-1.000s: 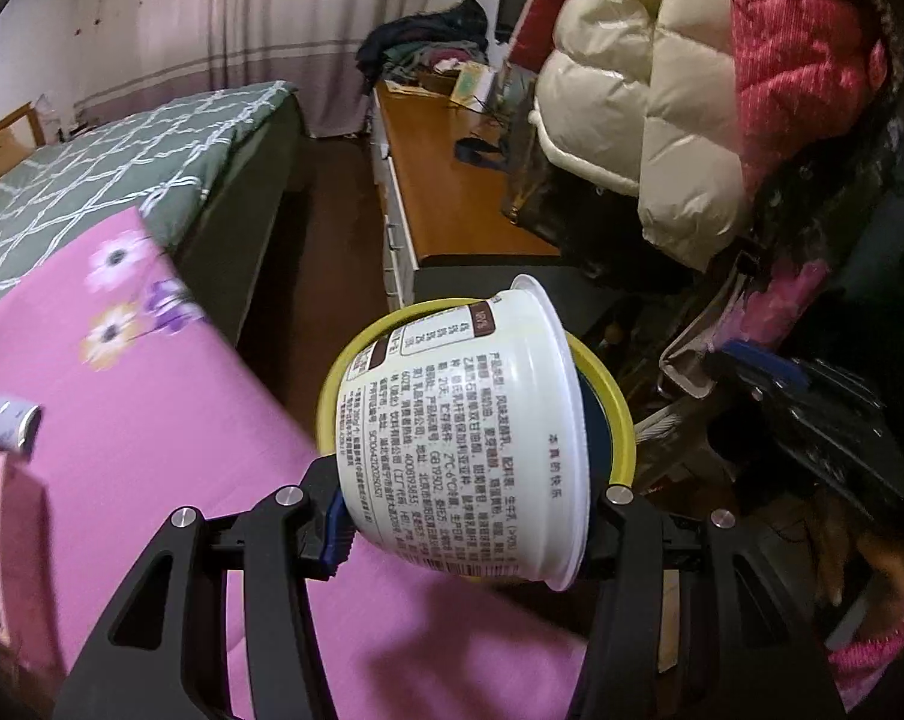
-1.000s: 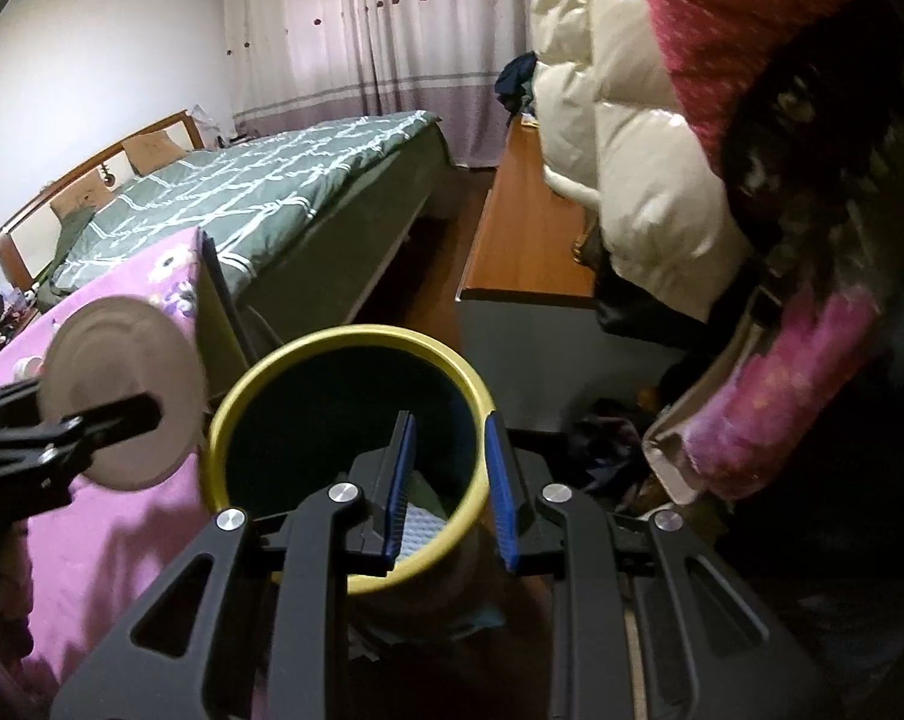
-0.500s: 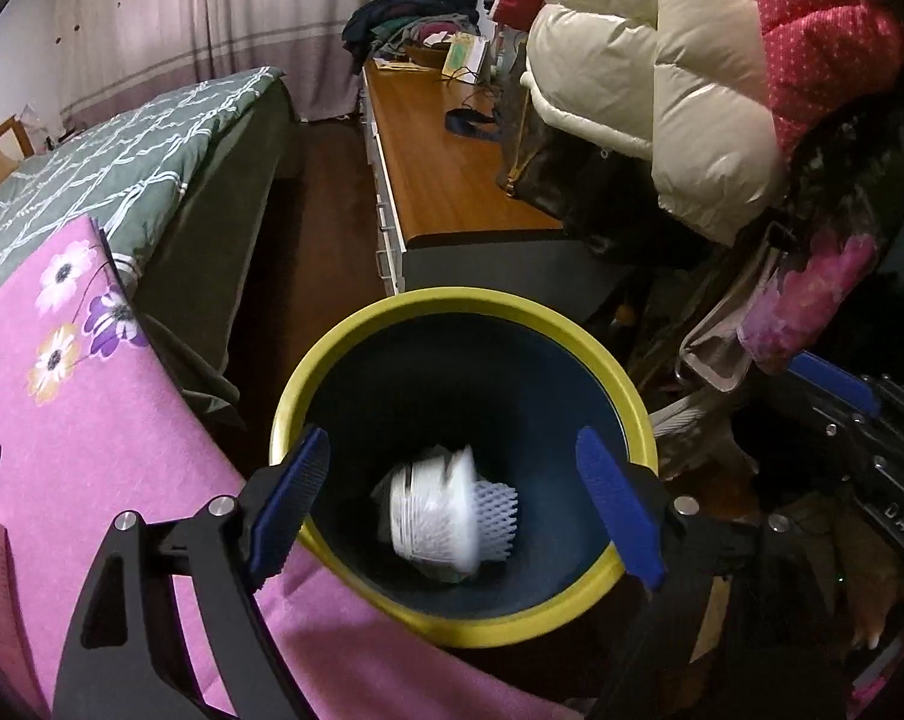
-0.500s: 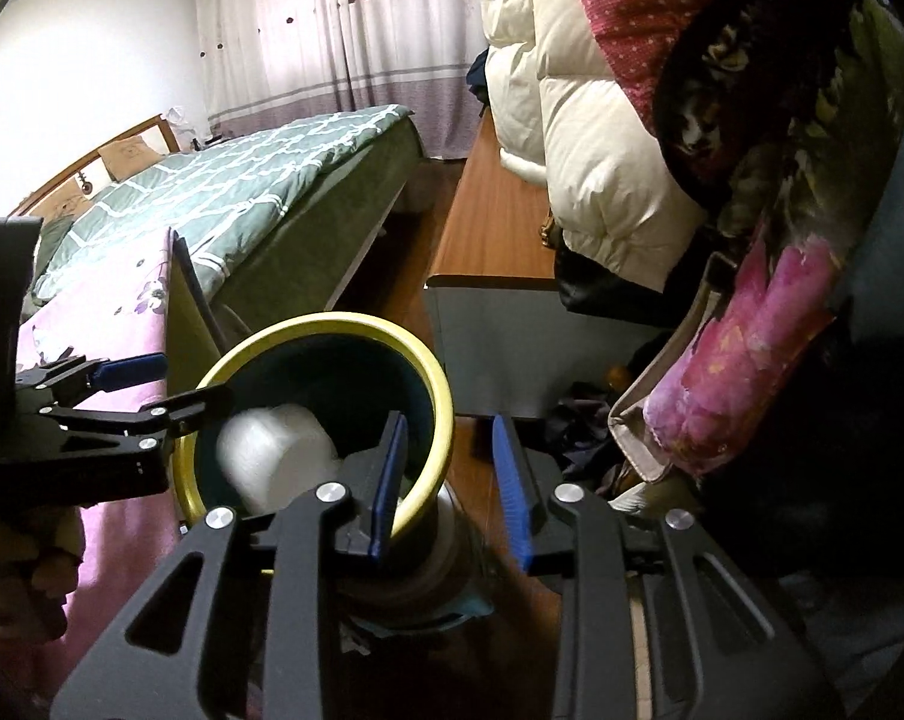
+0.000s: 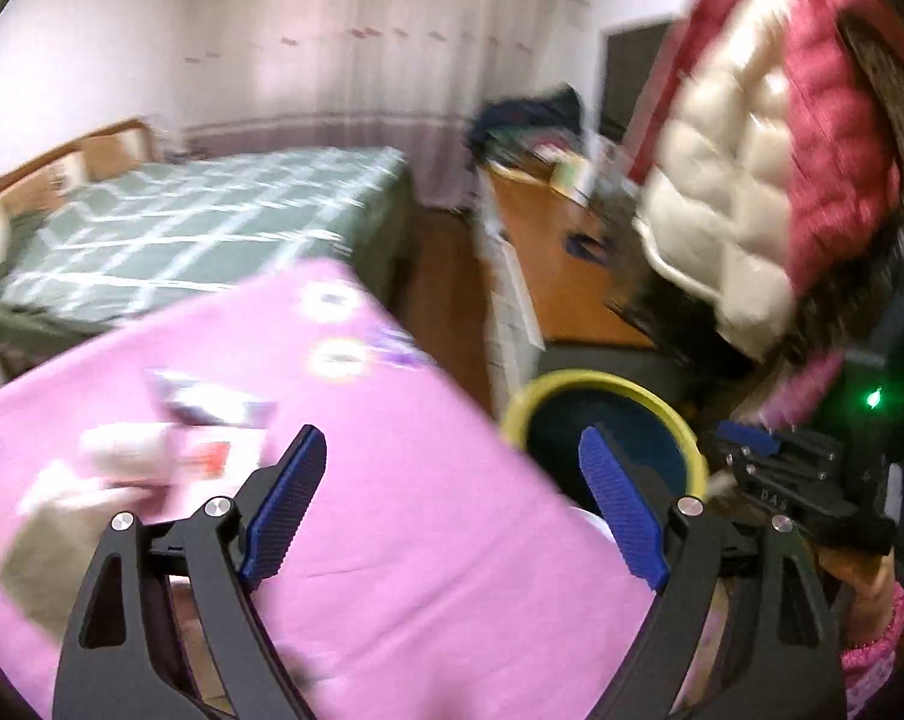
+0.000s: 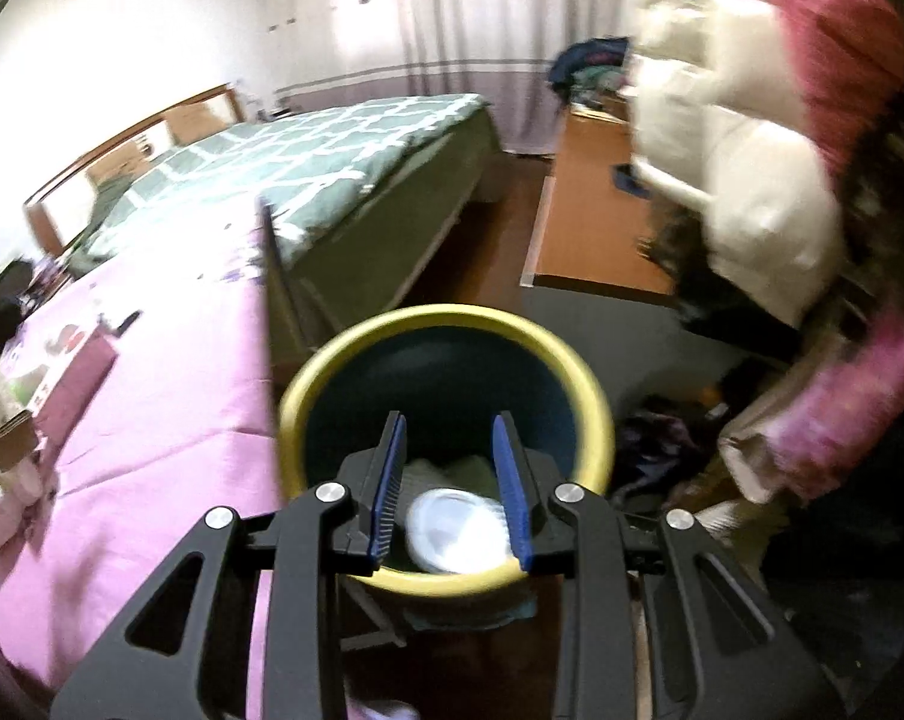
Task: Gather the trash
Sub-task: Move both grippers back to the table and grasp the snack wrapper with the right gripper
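Left claw (image 5: 452,504) gapes wide and holds nothing, low in its frame over pink bedding (image 5: 428,546). Right claw (image 6: 450,489) sits narrowly parted, empty, astride the near rim of the bin (image 6: 589,396), yellow-rimmed and dark blue inside. White cup (image 6: 454,537) lies inside, lower center.

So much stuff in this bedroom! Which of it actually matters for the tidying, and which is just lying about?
Part of the job:
- yellow-rimmed bin
- white cup lying inside it
- blurred wrappers and boxes on the pink bedspread
- left tongs, open and empty

Just lying about:
- green bed
- wooden cabinet
- puffy jackets
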Tool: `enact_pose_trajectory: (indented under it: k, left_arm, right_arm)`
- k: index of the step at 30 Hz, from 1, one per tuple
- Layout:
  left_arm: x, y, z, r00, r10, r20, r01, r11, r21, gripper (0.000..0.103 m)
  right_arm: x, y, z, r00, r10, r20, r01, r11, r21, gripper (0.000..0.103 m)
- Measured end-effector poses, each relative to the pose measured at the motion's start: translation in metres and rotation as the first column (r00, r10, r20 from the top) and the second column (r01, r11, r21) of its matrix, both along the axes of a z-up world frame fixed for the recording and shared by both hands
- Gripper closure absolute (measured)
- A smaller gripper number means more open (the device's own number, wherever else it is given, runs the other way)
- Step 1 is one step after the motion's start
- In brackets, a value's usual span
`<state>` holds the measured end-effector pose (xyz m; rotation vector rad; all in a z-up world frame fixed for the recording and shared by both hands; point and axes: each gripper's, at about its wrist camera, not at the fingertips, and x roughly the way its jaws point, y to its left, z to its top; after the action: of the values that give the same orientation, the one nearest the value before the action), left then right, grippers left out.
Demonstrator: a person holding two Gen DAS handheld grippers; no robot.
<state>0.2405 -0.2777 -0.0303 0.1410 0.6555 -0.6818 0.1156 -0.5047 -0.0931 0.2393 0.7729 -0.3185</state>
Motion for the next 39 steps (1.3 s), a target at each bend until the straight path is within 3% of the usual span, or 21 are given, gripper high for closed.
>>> enact_pose_trajectory:
  k: [3,8,11,17,20,24,32,37,39]
  left_arm:
    - [0.005,0.058,0.014,0.990,0.125,0.068,-0.125,0.992,-0.006,0.014]
    - [0.018,0.159,0.019,0.936,0.331,0.122,-0.329,0.944,-0.037,0.014]
    - [0.027,0.221,0.009,0.889,0.449,0.095,-0.443,0.893,-0.077,0.013]
    - [0.048,0.313,-0.032,0.761,0.644,0.080,-0.636,0.765,-0.103,0.013]
    - [0.059,0.334,-0.055,0.734,0.678,0.027,-0.673,0.732,-0.105,0.013]
    - [0.066,0.346,-0.076,0.737,0.672,-0.071,-0.676,0.729,-0.105,0.013]
    - [0.069,0.336,-0.084,0.732,0.676,-0.082,-0.681,0.725,-0.099,0.013]
    - [0.069,0.332,-0.081,0.744,0.666,-0.063,-0.668,0.735,-0.115,0.013]
    - [0.067,0.330,-0.079,0.750,0.659,-0.051,-0.660,0.742,-0.117,0.013]
  right_arm:
    - [0.026,0.035,0.003,0.997,0.079,0.004,-0.079,0.997,-0.002,0.074]
    - [0.060,0.096,0.009,0.976,0.216,0.020,-0.217,0.976,0.019,0.074]
    - [0.076,0.137,0.012,0.955,0.295,0.027,-0.296,0.955,0.030,0.074]
    - [0.111,0.193,0.024,0.923,0.381,0.048,-0.382,0.924,0.011,0.074]
    - [0.143,0.199,0.022,0.913,0.406,0.039,-0.408,0.911,0.065,0.074]
    - [0.188,0.207,0.021,0.895,0.445,0.014,-0.445,0.894,0.048,0.074]
    - [0.290,0.218,0.001,0.845,0.517,-0.138,-0.515,0.856,0.057,0.073]
    - [0.316,0.227,-0.016,0.798,0.563,-0.214,-0.560,0.825,0.081,0.050]
    - [0.321,0.231,-0.023,0.789,0.564,-0.245,-0.566,0.821,0.070,0.050]
